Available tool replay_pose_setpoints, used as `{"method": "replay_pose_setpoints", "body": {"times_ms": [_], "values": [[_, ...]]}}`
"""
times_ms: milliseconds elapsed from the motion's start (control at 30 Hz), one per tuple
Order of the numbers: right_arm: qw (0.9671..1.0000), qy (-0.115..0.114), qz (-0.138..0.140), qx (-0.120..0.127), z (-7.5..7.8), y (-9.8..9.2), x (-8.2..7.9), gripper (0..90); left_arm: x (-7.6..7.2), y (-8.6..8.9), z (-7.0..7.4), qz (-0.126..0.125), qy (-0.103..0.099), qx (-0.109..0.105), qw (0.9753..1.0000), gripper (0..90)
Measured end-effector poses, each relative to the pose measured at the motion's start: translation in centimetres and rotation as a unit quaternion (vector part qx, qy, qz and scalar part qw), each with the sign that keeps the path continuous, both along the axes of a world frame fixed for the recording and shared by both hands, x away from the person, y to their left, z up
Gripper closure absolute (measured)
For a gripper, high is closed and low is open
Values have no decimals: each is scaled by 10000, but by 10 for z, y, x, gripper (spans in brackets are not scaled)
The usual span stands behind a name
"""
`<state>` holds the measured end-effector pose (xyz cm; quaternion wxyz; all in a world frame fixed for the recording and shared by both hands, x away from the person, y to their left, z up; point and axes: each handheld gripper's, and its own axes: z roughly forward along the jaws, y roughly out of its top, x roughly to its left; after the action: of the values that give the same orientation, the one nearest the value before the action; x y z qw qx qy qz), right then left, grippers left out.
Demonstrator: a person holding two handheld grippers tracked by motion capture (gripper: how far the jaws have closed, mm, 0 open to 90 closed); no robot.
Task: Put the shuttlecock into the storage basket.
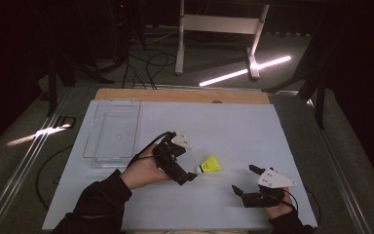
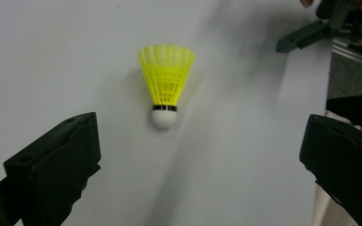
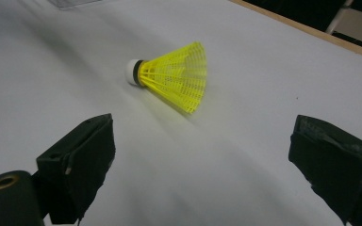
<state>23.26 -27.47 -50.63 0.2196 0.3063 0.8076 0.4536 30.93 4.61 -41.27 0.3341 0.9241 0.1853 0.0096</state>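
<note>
the shuttlecock (image 1: 210,164) lies on its side on the white mat (image 1: 224,126), a little right of the frame's centre in the high view, its white cork toward the left and the yellow skirt fanning to the upper right. the left gripper (image 1: 191,177) sits just left of and below it, held by the left hand (image 1: 143,169); its tip is just beside the cork, and i cannot tell if it touches. in the left gripper view the jaws stand wide apart at the lower left and right edges of the frame, released, with the shuttlecock (image 2: 166,84) in the upper middle, cork toward the camera and nothing between the jaws but bare mat.

the right gripper (image 1: 246,180) rests at the lower right of the high view, near the mat's bottom edge, apart from the shuttlecock. its jaws are spread too, holding nothing. in the right gripper view the shuttlecock (image 3: 172,77) lies above the centre of the frame, beyond the gap, cork to the left.

a clear tray (image 1: 112,132) stands at the mat's left side, in the upper left of the mat, reaching its left edge and well apart from both grippers. a wooden strip (image 1: 180,95) runs along the mat's top edge. the mat's upper right and middle are bare, giving open room around the shuttlecock on its top and right sides. the right gripper has little mat left below it.
</note>
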Motion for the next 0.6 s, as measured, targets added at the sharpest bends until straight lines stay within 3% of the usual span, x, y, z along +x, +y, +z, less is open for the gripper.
{"method": "replay_pose_setpoints", "body": {"times_ms": [333, 600], "values": [[10000, 13, -4, -1, 0, 0, 0, 78, 7, -17, -13, -21, -61, -17, 10000, 2], [10000, 18, 7, 13, 0, 0, 0, 78, 14, -24, -33, -9, -12, -205, 9998, 7]]}}
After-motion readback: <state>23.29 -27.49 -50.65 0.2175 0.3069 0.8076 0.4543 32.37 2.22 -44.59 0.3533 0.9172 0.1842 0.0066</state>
